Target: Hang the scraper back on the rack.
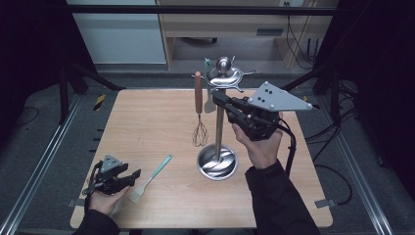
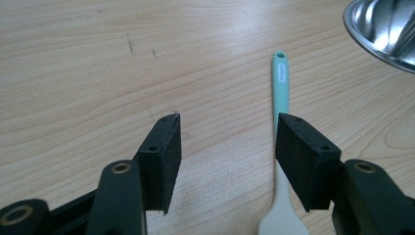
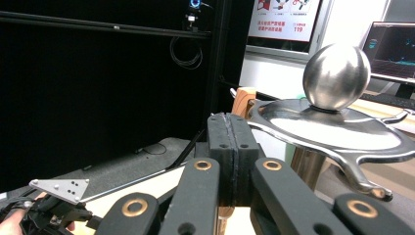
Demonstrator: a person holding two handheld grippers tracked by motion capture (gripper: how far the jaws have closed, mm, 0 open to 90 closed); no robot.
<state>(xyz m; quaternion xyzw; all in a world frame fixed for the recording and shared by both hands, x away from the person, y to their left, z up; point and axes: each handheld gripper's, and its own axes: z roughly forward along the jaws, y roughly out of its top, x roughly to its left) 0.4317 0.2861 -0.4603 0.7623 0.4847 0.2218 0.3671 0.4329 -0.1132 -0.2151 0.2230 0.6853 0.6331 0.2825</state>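
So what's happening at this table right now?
A person works with a gripper in each hand. The left gripper sits low on the table, open, beside a teal spatula lying flat. The right gripper is shut and raised by the top of a metal stand, where a whisk hangs.

Table evenly lit from above, dark surrounds; glare on steel rack base; near jaws slightly soft in gripper views.

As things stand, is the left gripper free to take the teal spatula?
Probably yes. The left gripper is open low over the table, and the spatula lies bare beside its right finger, nothing between.
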